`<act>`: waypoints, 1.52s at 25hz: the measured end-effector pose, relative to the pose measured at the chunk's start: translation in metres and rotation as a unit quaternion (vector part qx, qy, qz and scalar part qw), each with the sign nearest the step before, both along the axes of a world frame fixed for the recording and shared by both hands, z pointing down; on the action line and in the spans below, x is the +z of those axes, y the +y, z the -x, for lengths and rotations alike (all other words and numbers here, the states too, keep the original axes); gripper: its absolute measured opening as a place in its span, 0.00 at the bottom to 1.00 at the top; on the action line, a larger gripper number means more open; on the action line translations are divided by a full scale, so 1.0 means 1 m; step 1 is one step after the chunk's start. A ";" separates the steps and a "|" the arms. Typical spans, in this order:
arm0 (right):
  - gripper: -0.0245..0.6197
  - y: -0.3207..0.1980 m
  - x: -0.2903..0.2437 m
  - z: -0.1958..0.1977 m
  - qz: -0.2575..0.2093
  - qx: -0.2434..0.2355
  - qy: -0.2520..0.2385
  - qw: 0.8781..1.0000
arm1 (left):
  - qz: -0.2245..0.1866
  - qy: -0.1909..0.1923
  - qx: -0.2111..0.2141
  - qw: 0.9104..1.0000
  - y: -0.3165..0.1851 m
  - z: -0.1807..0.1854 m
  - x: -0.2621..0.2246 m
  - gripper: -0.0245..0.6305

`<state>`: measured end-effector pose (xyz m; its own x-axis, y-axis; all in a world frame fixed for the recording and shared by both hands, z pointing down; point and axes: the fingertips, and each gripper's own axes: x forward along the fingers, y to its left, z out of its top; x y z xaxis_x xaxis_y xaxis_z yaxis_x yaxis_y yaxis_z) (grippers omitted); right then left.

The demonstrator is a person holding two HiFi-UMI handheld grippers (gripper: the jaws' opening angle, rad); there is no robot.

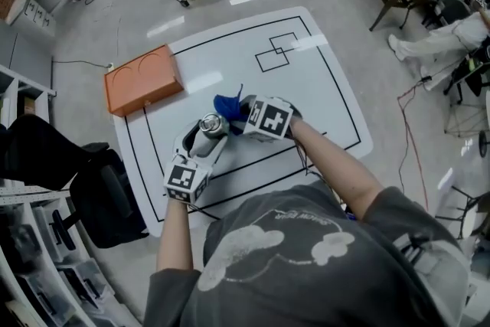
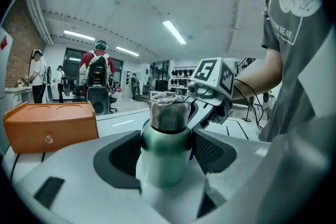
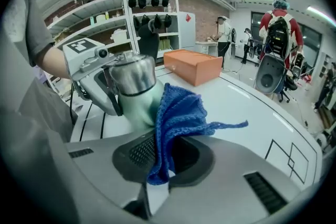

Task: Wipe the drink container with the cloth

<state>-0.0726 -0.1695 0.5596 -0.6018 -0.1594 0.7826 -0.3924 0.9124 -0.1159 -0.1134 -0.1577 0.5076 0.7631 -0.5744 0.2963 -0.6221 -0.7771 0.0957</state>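
Observation:
The drink container (image 1: 211,126) is a pale green bottle with a steel cap. My left gripper (image 1: 207,137) is shut on its body and holds it tilted above the white table (image 1: 321,80). In the left gripper view the bottle (image 2: 165,134) stands between the dark pads of the left gripper (image 2: 165,153). My right gripper (image 1: 243,117) is shut on a blue knitted cloth (image 1: 227,105), just right of the cap. In the right gripper view the cloth (image 3: 176,118) hangs out of the right gripper (image 3: 163,152) and lies against the bottle (image 3: 134,89).
An orange box (image 1: 144,79) sits at the table's left edge. Black lines and two overlapping squares (image 1: 277,52) are drawn on the table. A black chair (image 1: 99,195) stands to my left. People stand far off in the room (image 2: 97,73).

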 end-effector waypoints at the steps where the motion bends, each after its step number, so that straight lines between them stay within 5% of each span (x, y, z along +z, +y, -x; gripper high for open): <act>1: 0.10 0.000 0.004 0.000 0.003 0.001 0.003 1.000 | -0.001 0.001 0.003 1.000 0.000 0.000 -0.001 0.50; 23: 0.10 -0.003 0.000 -0.001 0.013 0.048 -0.015 0.999 | 0.021 -0.039 0.144 0.989 0.003 0.000 -0.001 0.50; 32: 0.10 -0.008 -0.028 -0.015 -0.008 0.048 -0.032 0.998 | 0.038 -0.082 0.215 0.972 0.005 -0.001 0.001 0.50; 35: 0.10 -0.009 -0.034 -0.016 -0.015 0.044 -0.035 0.998 | 0.048 -0.085 0.195 0.976 0.005 -0.001 0.002 0.50; 38: 0.10 -0.011 -0.044 -0.014 -0.025 0.031 -0.043 0.998 | 0.050 -0.058 0.114 0.991 0.004 0.007 -0.001 0.51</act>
<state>-0.0583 -0.1805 0.5157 -0.6543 -0.2369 0.7182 -0.4396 0.8919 -0.1063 -0.1207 -0.1540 0.5063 0.8274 -0.3549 0.4352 -0.4428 -0.8889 0.1170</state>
